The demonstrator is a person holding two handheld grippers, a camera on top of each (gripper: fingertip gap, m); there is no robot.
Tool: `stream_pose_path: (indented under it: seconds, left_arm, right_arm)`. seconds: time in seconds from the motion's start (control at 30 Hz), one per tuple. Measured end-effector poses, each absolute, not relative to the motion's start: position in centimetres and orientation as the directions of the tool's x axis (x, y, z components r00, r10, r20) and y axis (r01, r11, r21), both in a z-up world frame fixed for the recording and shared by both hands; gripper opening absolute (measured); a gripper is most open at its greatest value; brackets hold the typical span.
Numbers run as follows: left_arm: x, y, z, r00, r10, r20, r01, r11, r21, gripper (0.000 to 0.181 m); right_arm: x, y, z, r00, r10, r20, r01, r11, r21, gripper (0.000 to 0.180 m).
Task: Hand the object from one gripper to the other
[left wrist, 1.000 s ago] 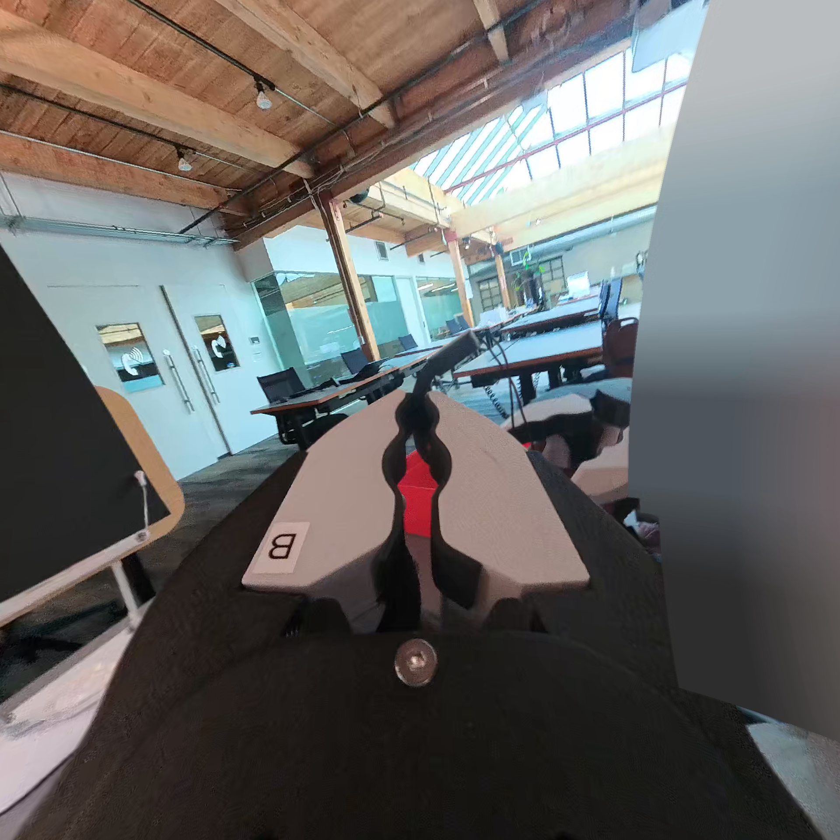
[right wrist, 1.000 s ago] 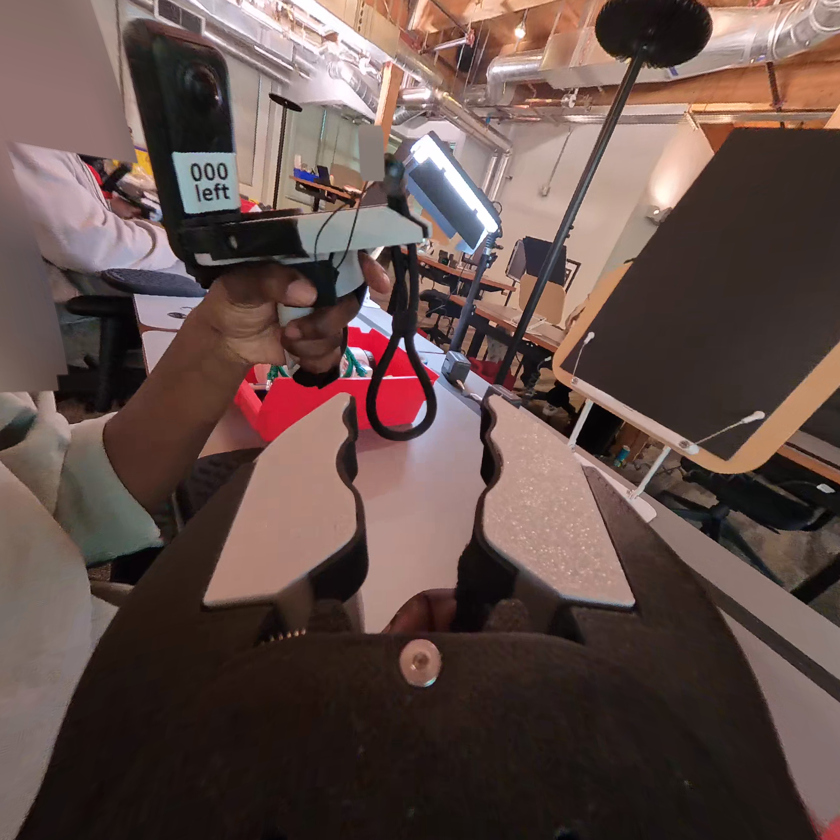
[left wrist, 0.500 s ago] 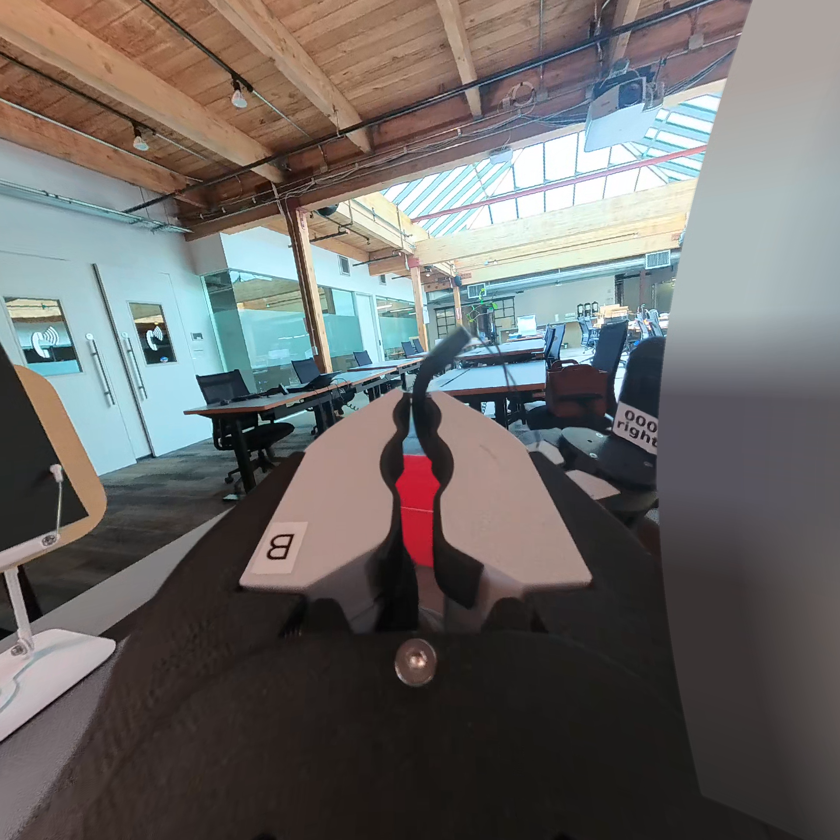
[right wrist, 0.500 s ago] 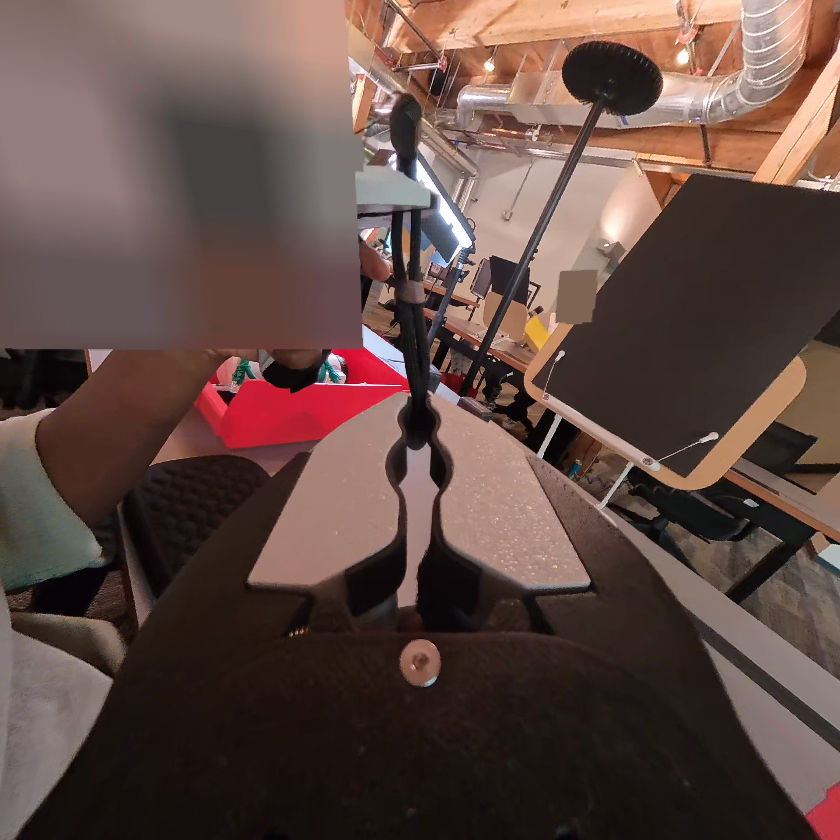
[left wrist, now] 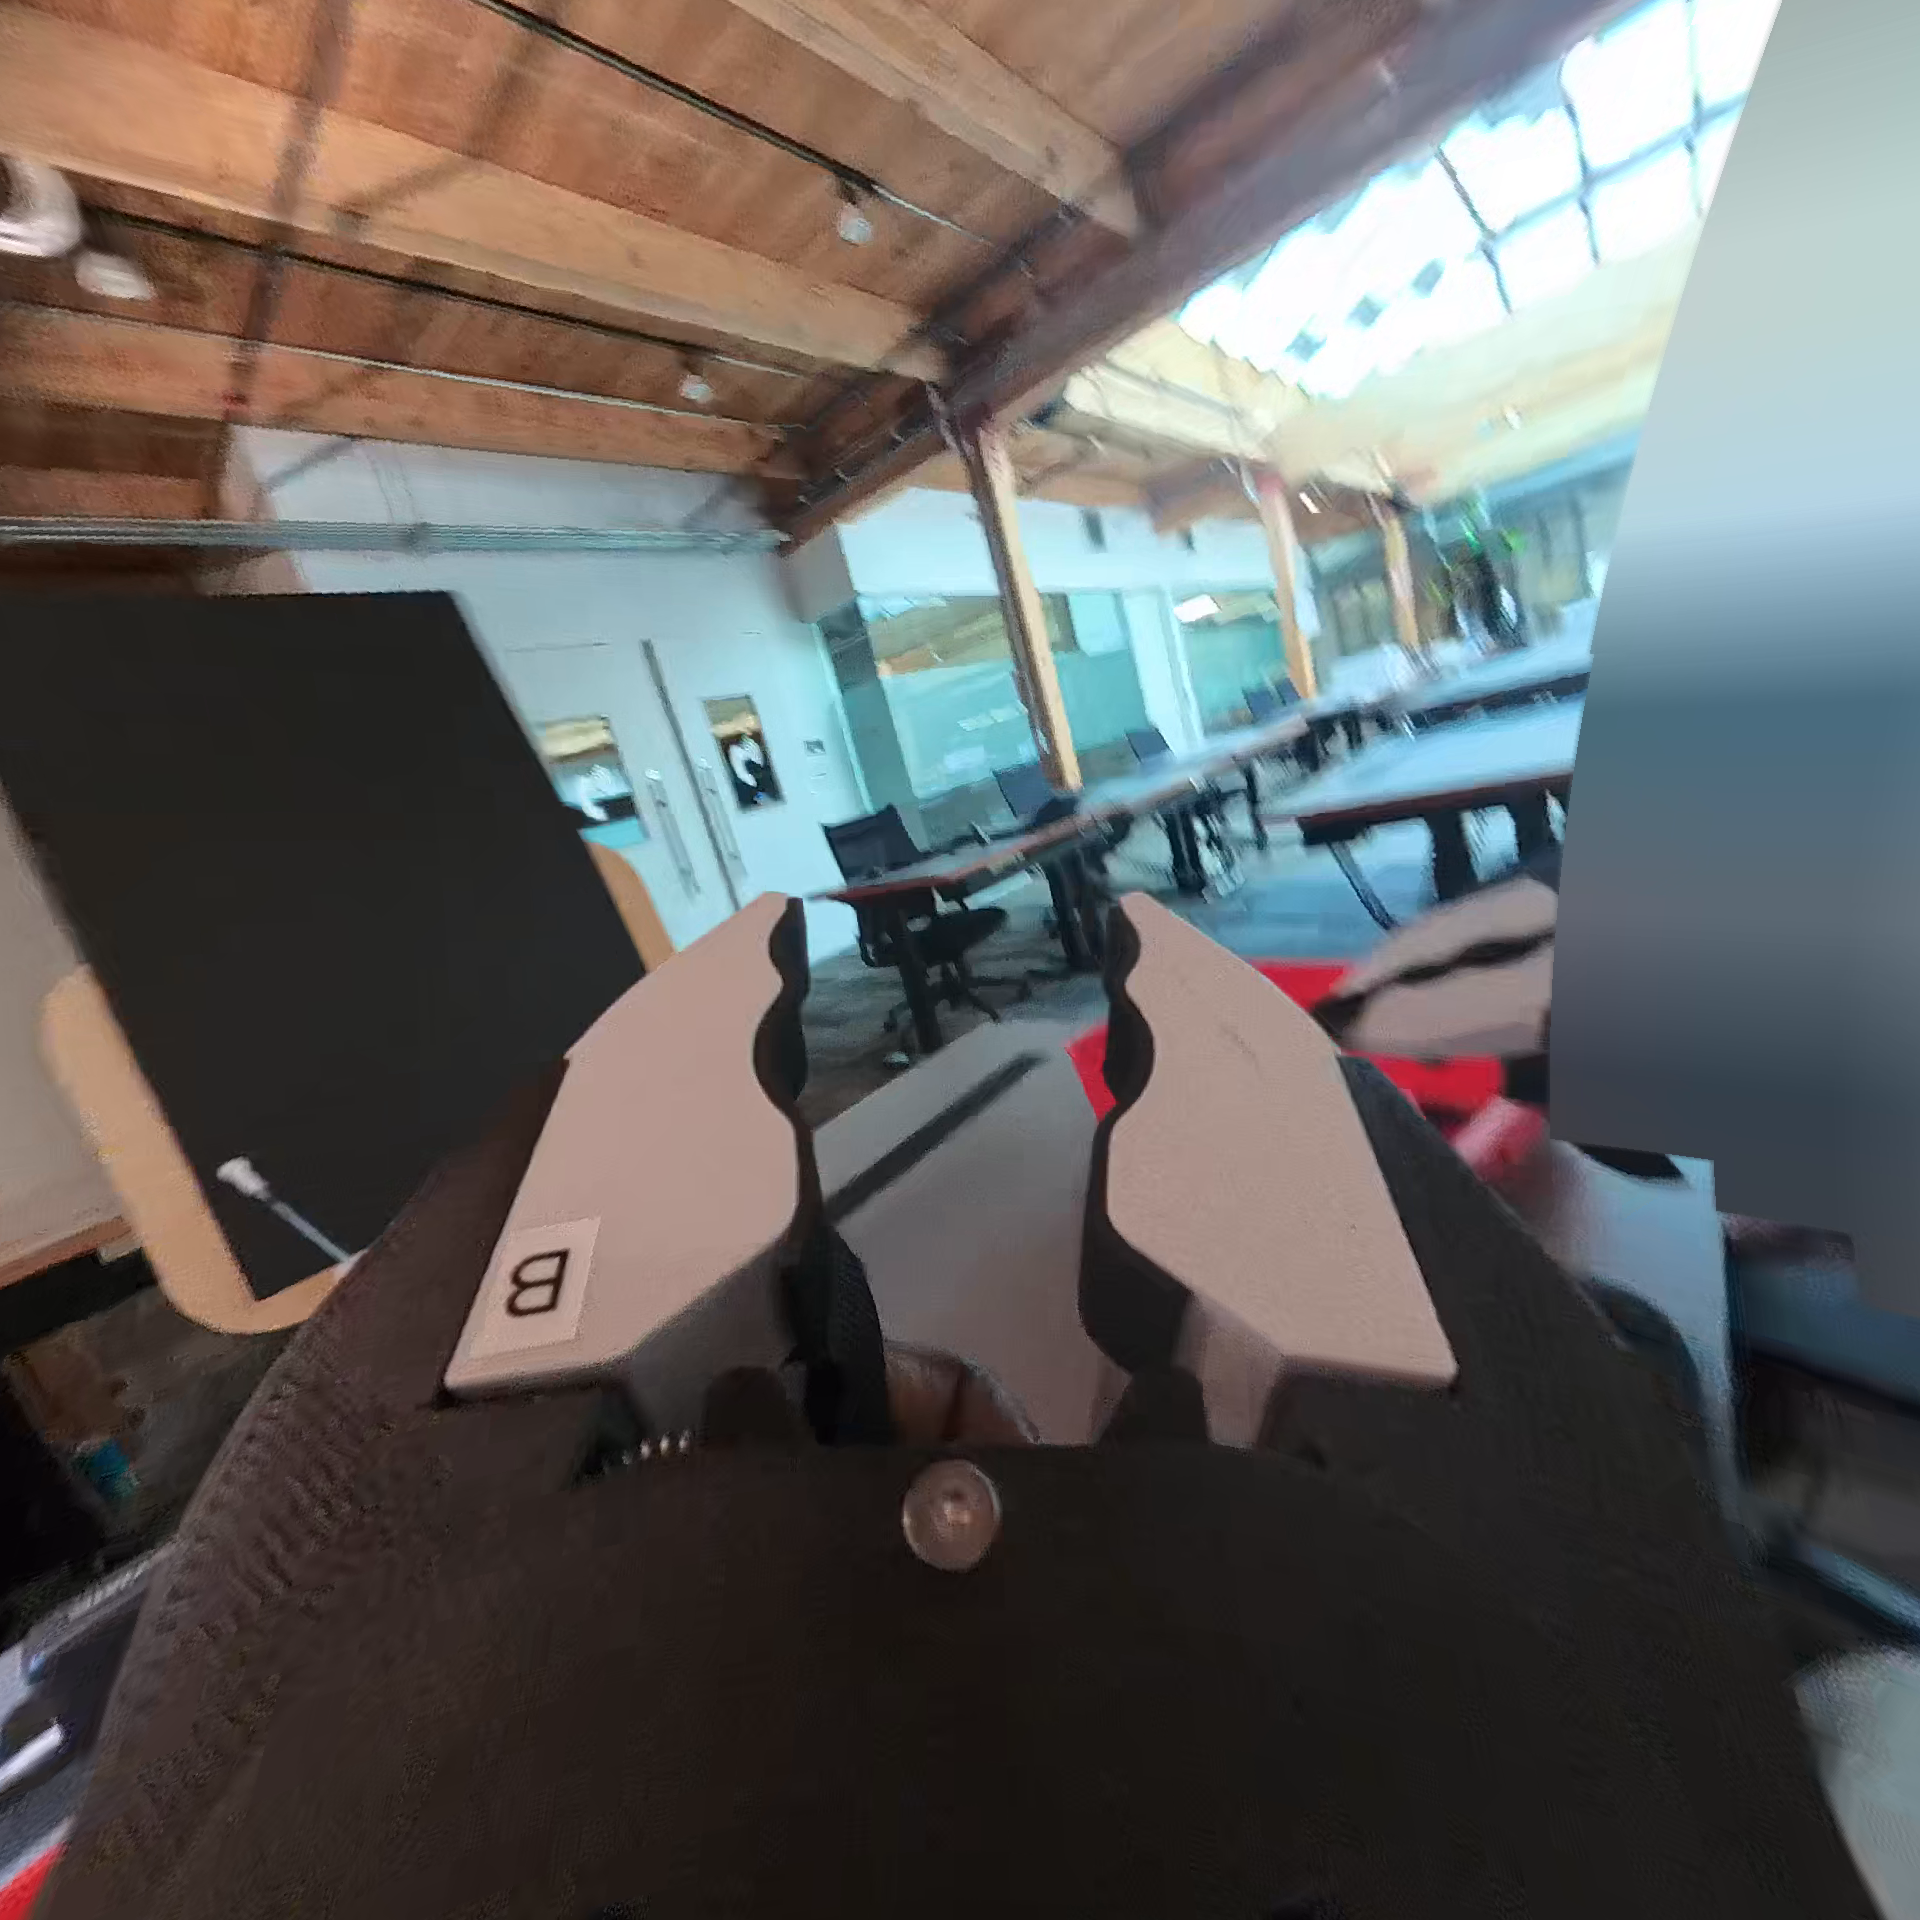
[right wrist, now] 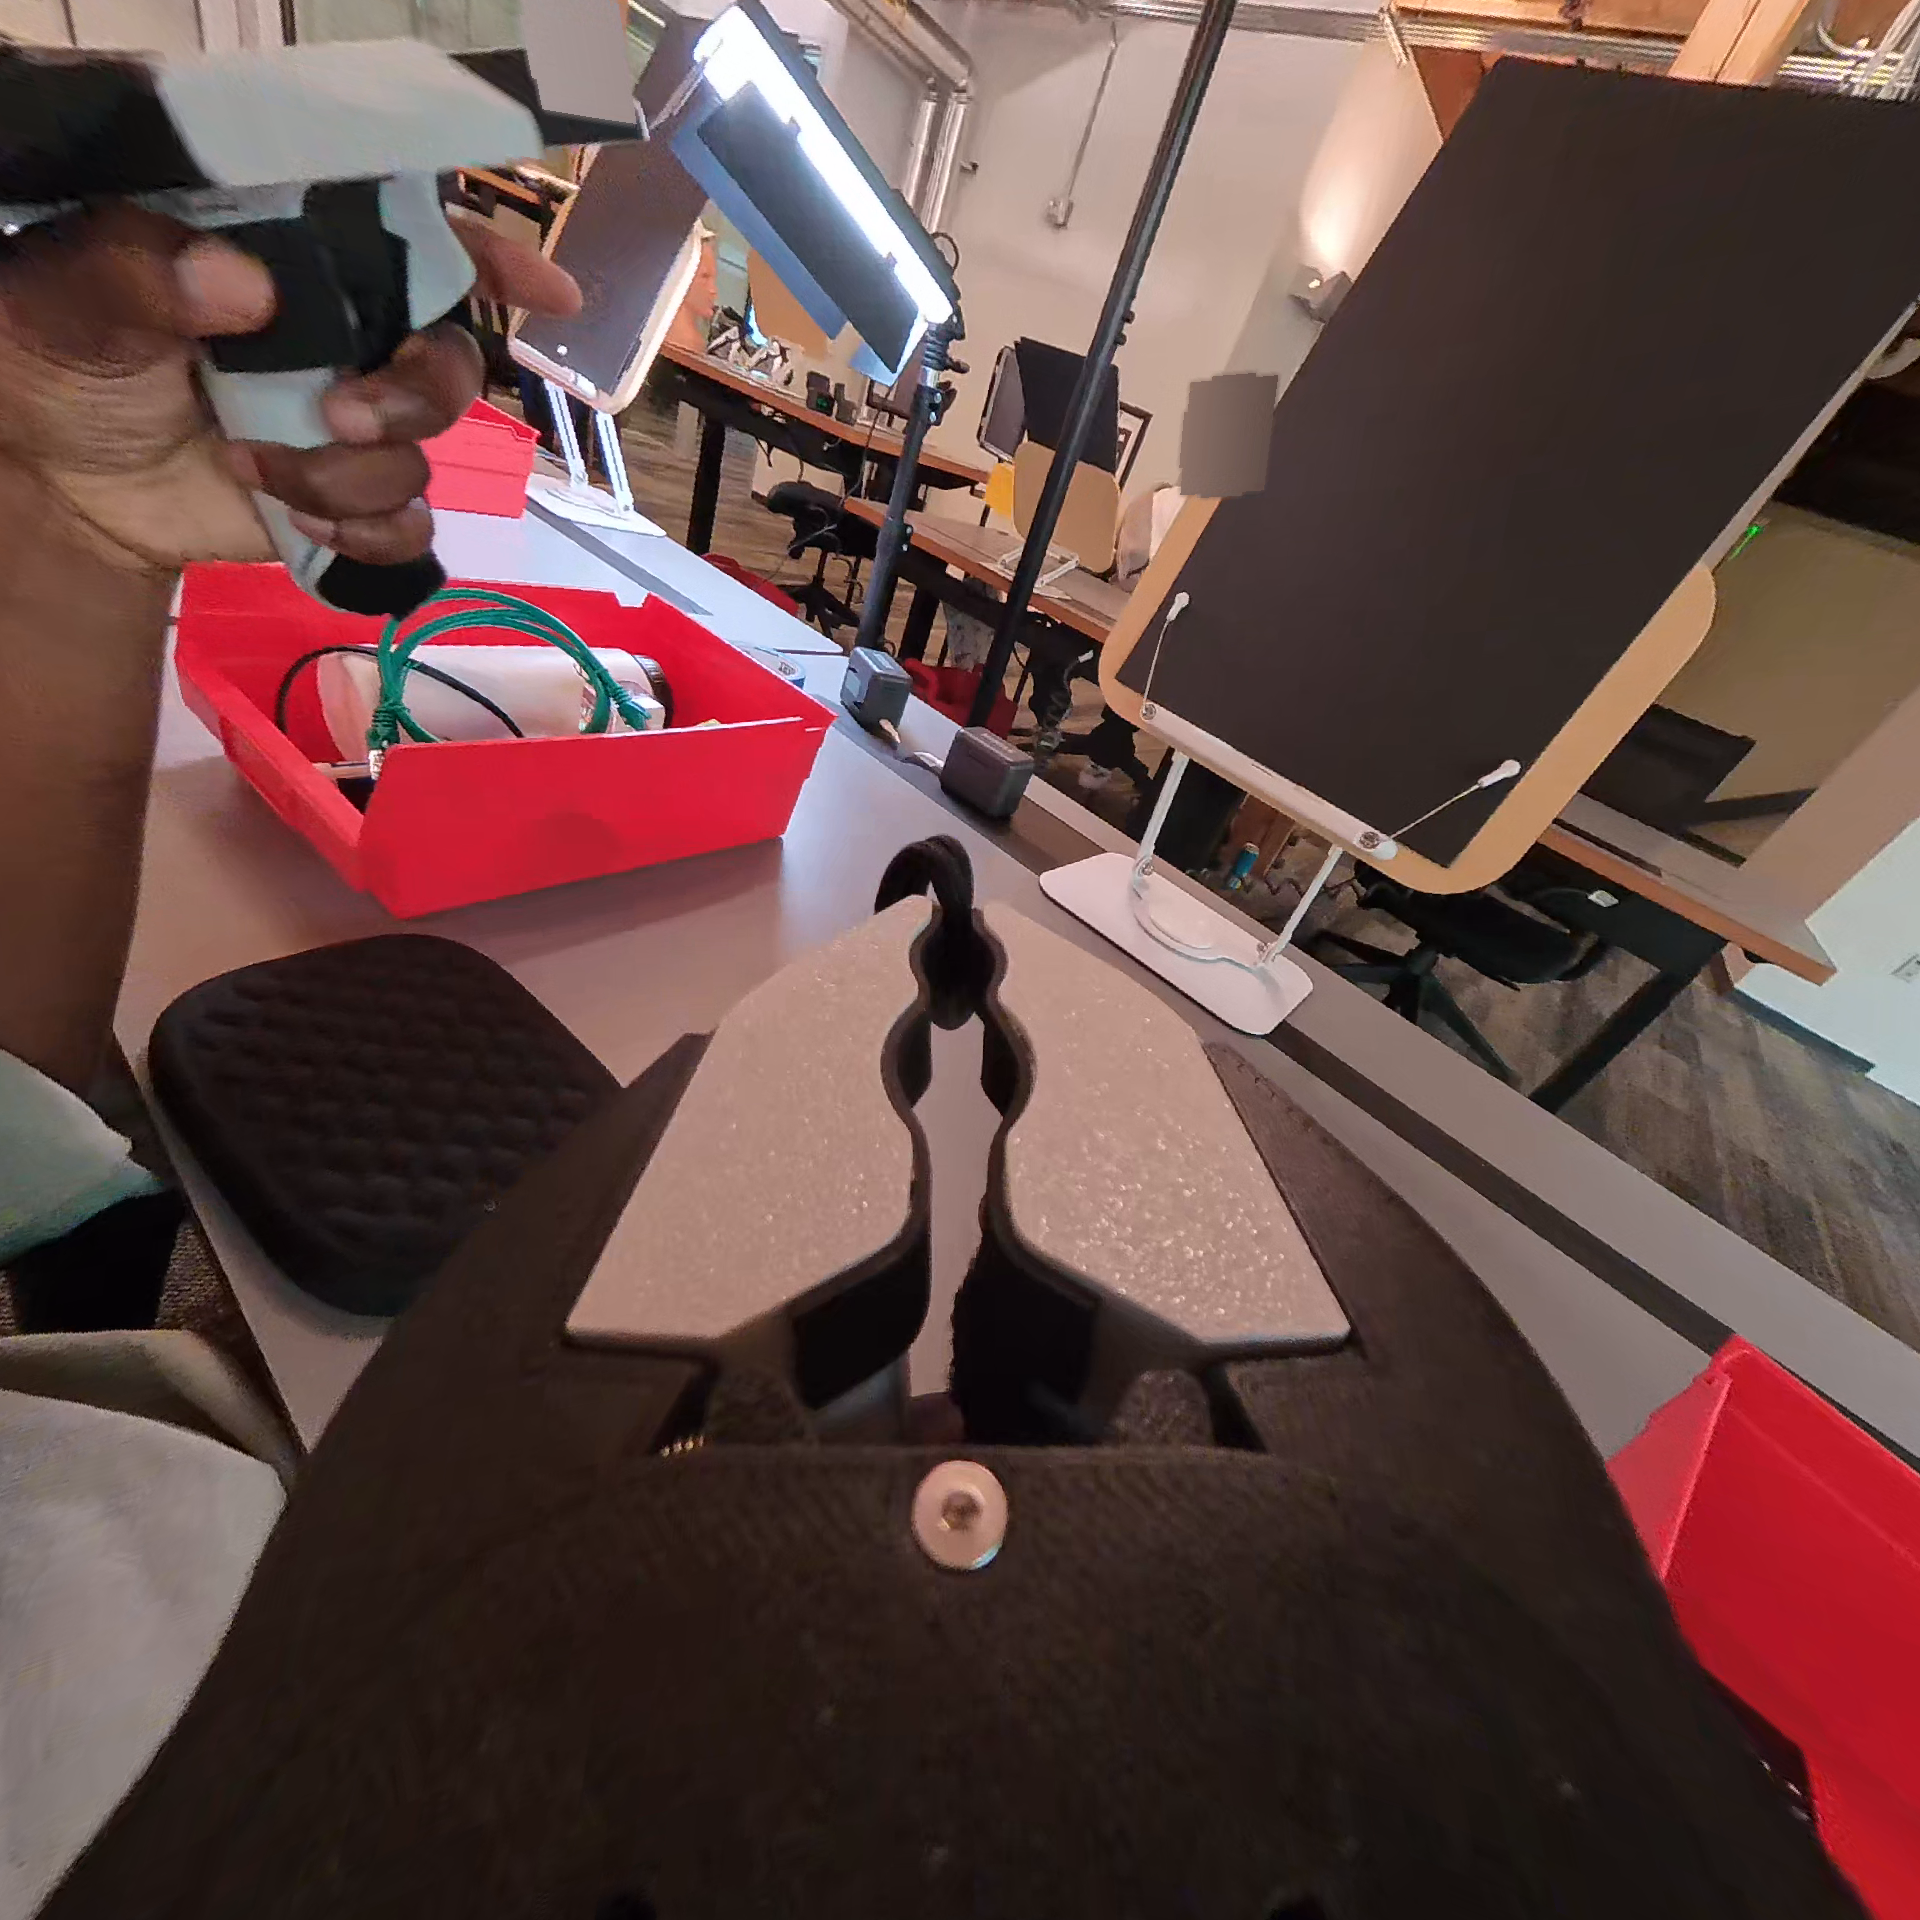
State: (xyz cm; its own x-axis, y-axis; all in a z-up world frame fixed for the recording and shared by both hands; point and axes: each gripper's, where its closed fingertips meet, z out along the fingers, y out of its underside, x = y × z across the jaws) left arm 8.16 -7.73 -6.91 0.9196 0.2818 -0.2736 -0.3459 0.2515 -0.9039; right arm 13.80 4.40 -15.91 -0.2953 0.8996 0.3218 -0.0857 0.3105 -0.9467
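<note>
My right gripper [right wrist: 954, 925] is shut on a black cord loop [right wrist: 932, 871], whose end sticks up just past the fingertips; the rest of it is hidden between the fingers. My left gripper [left wrist: 951, 925] is open and empty, held up in the air. In the right wrist view the left gripper [right wrist: 343, 125] shows at the upper left, held in a hand [right wrist: 125, 384] above the red bin [right wrist: 582, 800], apart from the cord.
The red bin on the grey table [right wrist: 665, 935] holds a green cable [right wrist: 468, 634] and a white item. A black padded rest [right wrist: 364, 1091] lies at the left. A black board on a stand [right wrist: 1475, 499], a light bar [right wrist: 821, 197] and a second red bin [right wrist: 1808, 1621] stand to the right. Some 15 centimetres of space lies between my two pairs of fingers.
The left gripper has opened and let go of the black cord, then moved away up and left. The right gripper stays shut on the cord and has lowered toward the table.
</note>
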Motion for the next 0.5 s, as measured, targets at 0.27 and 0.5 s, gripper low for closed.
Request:
stream_pose_path:
  seconds: [0.27, 0.5]
  left_arm:
    - [14.4, 0.6, -14.1, 0.872, -0.035, -0.489, -0.490, -0.062, -0.870, 0.054]
    - [15.6, 1.8, -15.7, 0.883, -0.188, -0.431, -0.446, -0.044, -0.894, 0.018]
  right_arm:
    - [14.4, 3.0, -15.9, -0.338, 0.864, 0.372, -0.117, 0.354, -0.928, 0.003]
    - [15.5, 1.4, -15.8, -0.379, 0.798, 0.469, -0.181, 0.433, -0.883, 0.003]
